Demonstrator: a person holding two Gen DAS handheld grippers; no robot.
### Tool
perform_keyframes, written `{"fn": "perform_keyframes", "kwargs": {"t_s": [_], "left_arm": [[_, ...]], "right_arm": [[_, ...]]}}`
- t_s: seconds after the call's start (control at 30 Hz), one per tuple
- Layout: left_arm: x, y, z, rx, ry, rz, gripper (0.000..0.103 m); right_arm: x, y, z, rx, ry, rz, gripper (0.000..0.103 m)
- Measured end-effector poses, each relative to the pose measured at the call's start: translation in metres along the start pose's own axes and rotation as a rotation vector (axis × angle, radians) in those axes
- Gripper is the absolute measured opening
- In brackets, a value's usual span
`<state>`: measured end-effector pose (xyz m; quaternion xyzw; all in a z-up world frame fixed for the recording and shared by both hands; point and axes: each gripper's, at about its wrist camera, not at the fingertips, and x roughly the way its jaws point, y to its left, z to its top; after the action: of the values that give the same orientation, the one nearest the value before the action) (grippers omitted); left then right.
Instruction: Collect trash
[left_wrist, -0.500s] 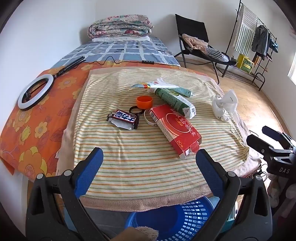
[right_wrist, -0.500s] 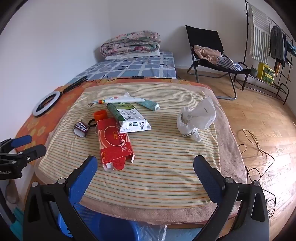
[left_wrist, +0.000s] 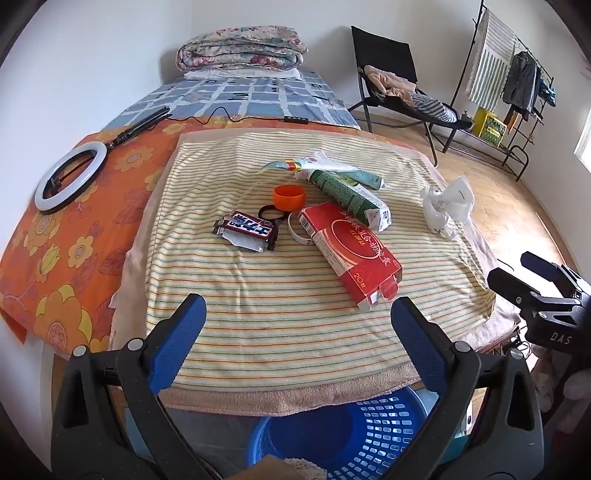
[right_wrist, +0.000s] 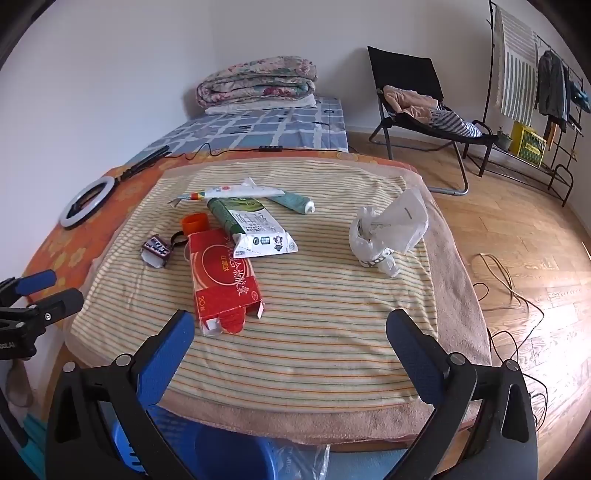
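A striped towel (left_wrist: 280, 332) covers the low table, with a blue laundry basket (left_wrist: 354, 439) on the floor just under its near edge, below both grippers. On the towel, the trash sits in a loose cluster toward the far middle: a red carton (left_wrist: 351, 251), its long axis running from far-left to near-right with the torn open end nearest; a green milk carton (left_wrist: 347, 195) overlapping its far end; a crumpled white plastic bag (right_wrist: 388, 229) well apart to the right; a candy wrapper (left_wrist: 247, 230) to the left; an orange cap (left_wrist: 289, 195) behind it.

The left gripper (left_wrist: 295, 339) and right gripper (right_wrist: 291, 343) both hover short of the near edge, jaws spread as wide as they go, nothing between them. The red carton's open end lies nearest to both — slightly left of the right gripper's centre, slightly right of the left's — while the bag clearly favours the right hand. Against the earlier frames, nothing has shifted; both grippers hold the same pose.
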<state>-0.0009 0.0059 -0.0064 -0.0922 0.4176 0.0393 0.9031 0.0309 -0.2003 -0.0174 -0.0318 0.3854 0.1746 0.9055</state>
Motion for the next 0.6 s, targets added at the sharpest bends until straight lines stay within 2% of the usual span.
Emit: {"fn": "perform_keyframes", "kwargs": {"t_s": [0.6], "left_arm": [[-0.0035, 0.0002, -0.0048, 0.004, -0.001, 0.009, 0.102]], "right_arm": [[0.0021, -0.0021, -0.0034, -0.001, 0.025, -0.012, 0.103]]}}
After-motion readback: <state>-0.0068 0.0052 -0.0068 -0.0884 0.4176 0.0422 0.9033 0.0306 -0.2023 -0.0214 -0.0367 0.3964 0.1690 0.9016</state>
